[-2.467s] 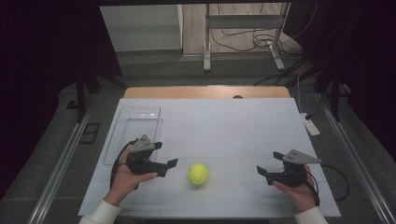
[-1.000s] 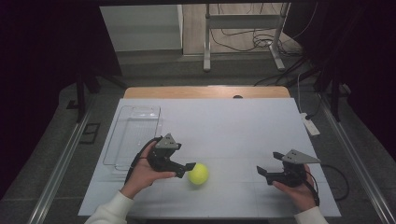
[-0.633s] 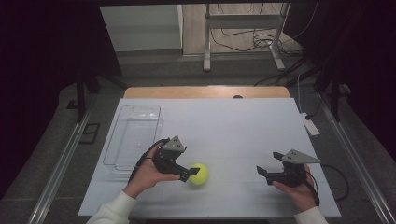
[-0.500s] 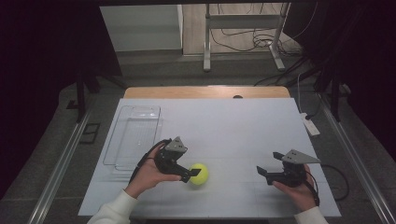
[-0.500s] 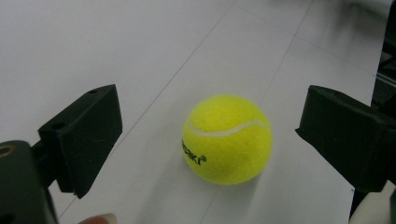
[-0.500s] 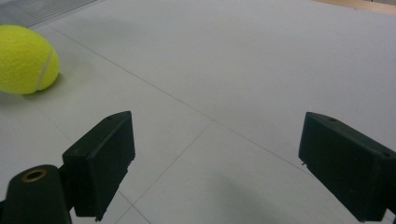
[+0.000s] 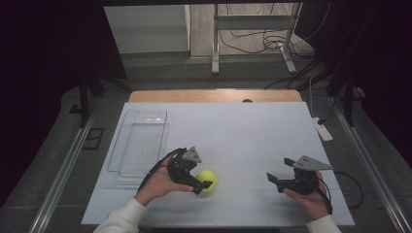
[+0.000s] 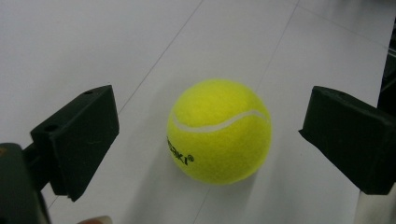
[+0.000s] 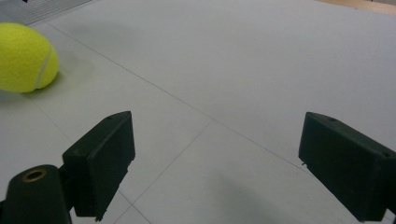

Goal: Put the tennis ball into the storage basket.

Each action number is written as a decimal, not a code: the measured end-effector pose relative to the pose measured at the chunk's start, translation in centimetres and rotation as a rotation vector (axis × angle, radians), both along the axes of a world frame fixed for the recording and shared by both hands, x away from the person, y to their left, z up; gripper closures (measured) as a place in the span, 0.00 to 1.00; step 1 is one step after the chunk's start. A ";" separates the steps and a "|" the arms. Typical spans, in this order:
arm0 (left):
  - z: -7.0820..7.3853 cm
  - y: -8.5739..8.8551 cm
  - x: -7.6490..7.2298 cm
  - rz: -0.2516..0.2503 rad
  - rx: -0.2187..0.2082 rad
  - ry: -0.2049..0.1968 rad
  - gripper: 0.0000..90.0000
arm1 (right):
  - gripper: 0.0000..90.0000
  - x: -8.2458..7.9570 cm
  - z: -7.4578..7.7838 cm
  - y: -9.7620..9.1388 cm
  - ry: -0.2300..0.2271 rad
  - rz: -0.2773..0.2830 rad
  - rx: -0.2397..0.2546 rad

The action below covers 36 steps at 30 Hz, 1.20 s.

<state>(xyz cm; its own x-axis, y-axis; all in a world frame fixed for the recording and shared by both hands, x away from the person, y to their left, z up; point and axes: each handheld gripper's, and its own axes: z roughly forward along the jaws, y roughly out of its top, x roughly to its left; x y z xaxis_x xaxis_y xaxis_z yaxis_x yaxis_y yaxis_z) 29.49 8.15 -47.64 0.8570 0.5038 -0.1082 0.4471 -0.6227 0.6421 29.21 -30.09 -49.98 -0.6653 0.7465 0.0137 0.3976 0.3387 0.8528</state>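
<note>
A yellow tennis ball [image 7: 209, 180] lies on the white table top near the front, left of centre. My left gripper [image 7: 200, 181] is open and right at the ball. In the left gripper view the ball [image 8: 219, 130] sits between the two black jaws, with a gap on each side. My right gripper [image 7: 273, 179] is open near the front right, well apart from the ball, and holds nothing. The right gripper view has the ball [image 9: 25, 58] far off at the upper left.
A clear plastic tray [image 7: 141, 141] stands on the left side of the table [image 7: 243, 131], behind the left hand. A white power strip [image 7: 322, 129] lies at the right edge. A metal stand and cables are on the floor beyond the table.
My left gripper has moved right from beside the tray to the ball, and its open jaws now flank it. The right gripper and the ball have stayed in place.
</note>
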 end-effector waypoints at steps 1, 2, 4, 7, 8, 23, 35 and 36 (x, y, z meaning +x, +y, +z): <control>-0.1 -0.1 0.0 -0.003 0.004 0.005 0.05 | 0.12 0.0 0.0 0.0 0.000 0.000 0.000; -0.2 -0.2 0.0 -0.007 0.012 0.005 0.05 | 0.12 0.0 0.0 0.0 0.000 0.000 0.000; -0.4 -0.4 0.1 -0.012 0.026 0.010 0.04 | 0.12 0.0 0.0 0.0 0.000 0.001 0.000; -0.7 -0.8 0.2 -0.017 0.042 0.015 0.04 | 0.12 0.0 0.0 0.0 0.000 0.000 -0.001; -0.8 -0.8 0.2 -0.018 0.044 0.017 0.04 | 0.12 0.0 0.0 0.0 0.000 0.000 -0.001; -1.9 -2.1 0.4 -0.035 0.098 0.032 0.04 | 0.12 0.0 0.0 0.0 -0.001 0.000 -0.006; -2.7 -2.9 0.5 -0.027 0.170 0.045 0.17 | 0.12 0.0 0.0 0.0 0.000 0.002 -0.004; -2.7 -2.8 0.5 -0.029 0.167 0.042 0.22 | 0.12 0.0 0.0 0.0 0.000 0.002 -0.003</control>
<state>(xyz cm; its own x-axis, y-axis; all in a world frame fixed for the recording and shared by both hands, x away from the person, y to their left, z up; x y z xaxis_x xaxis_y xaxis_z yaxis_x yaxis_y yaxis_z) 29.94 5.30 -50.35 0.8680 0.4928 -0.0612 0.4516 -0.7321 0.5101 29.22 -30.09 -50.03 -0.6665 0.7454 0.0115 0.3973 0.3422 0.8515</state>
